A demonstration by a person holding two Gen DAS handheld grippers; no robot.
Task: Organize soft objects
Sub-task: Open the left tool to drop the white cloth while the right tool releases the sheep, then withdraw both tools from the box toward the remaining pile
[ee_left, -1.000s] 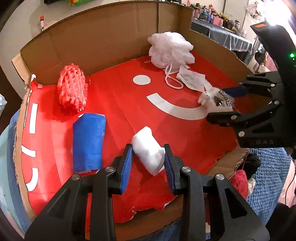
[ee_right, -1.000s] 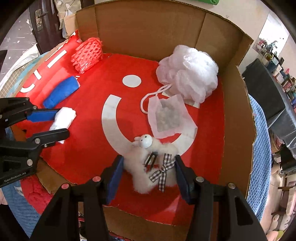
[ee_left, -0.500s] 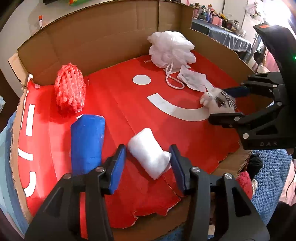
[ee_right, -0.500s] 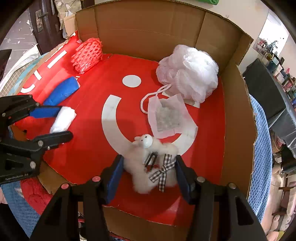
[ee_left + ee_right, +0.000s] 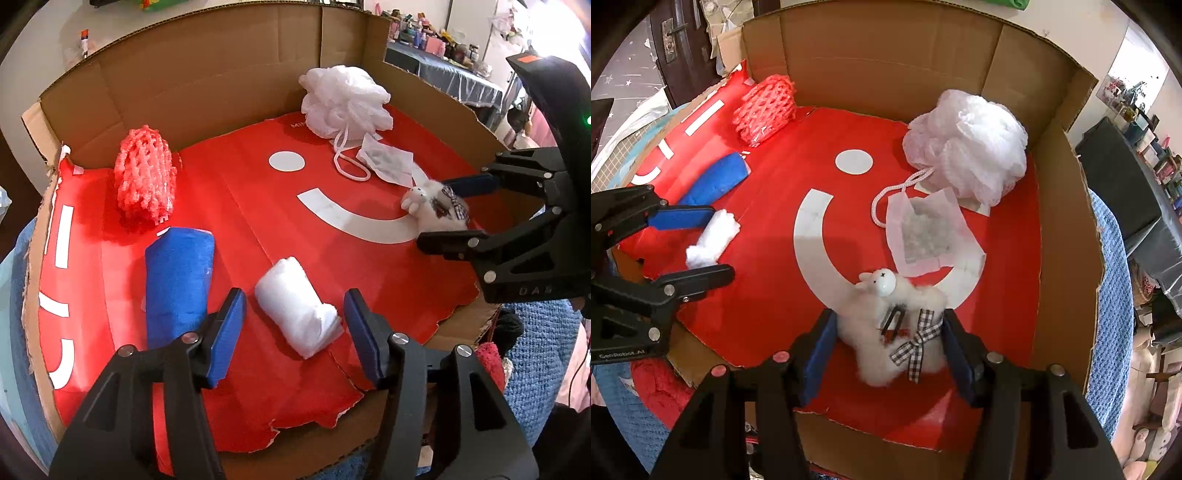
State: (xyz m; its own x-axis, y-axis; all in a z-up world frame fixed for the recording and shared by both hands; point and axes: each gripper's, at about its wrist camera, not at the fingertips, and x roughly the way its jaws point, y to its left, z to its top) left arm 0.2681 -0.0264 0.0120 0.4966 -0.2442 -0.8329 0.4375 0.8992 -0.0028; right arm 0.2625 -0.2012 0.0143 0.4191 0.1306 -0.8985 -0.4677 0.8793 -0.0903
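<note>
A white rolled cloth (image 5: 299, 317) lies on the red floor of the cardboard box (image 5: 207, 85), near its front. My left gripper (image 5: 293, 328) is open around the roll, its pads apart from it. A white fluffy toy with a checked bow (image 5: 890, 332) lies at the front right. My right gripper (image 5: 888, 345) is open with a pad on each side of the toy. The roll (image 5: 713, 240) and the left gripper (image 5: 698, 245) also show in the right wrist view, and the toy (image 5: 436, 205) and right gripper (image 5: 458, 210) in the left wrist view.
A blue rolled cloth (image 5: 181, 284) lies left of the white roll. A red foam net (image 5: 146, 177) sits at the back left. A white bath pouf (image 5: 345, 101) and a white sachet (image 5: 384, 162) lie at the back right. Cardboard walls (image 5: 1067, 229) enclose the back and right.
My left gripper has opened off the white roll, which now lies free on the floor, and has drawn back a little. The right gripper has barely moved.
</note>
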